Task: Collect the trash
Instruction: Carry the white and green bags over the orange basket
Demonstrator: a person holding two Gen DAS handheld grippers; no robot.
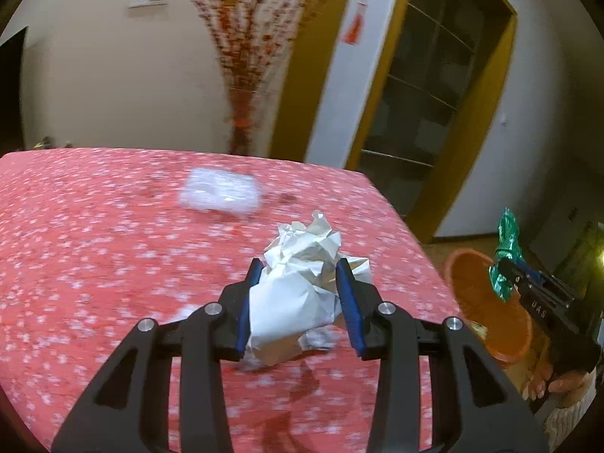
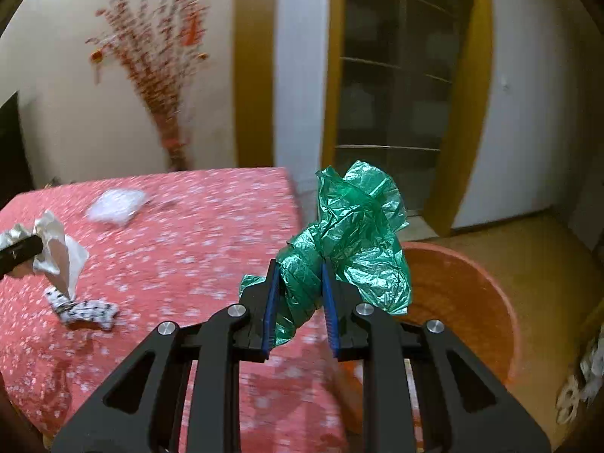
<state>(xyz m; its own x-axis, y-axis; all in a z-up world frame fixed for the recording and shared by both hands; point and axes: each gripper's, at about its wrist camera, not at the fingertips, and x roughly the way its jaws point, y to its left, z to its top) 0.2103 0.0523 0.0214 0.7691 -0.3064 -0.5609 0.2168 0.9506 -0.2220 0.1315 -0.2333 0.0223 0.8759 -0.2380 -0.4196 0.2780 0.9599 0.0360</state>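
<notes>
My left gripper [image 1: 300,268] is shut on a crumpled white paper ball [image 1: 298,287] held just above the red flowered tablecloth [image 1: 113,245]; the paper ball shows too in the right wrist view [image 2: 56,253]. My right gripper [image 2: 300,268] is shut on a crumpled green plastic bag [image 2: 339,241], held at the table's right edge above the rim of an orange bin [image 2: 472,302]. The right gripper [image 1: 502,264], the green bag [image 1: 507,249] and the bin [image 1: 487,302] also show in the left wrist view.
A clear crumpled plastic wrapper [image 1: 221,192] lies farther back on the table. A small black-and-white printed scrap [image 2: 85,309] lies on the cloth under the paper ball. A vase of red branches [image 1: 245,75] and a yellow-framed door [image 1: 434,94] stand behind.
</notes>
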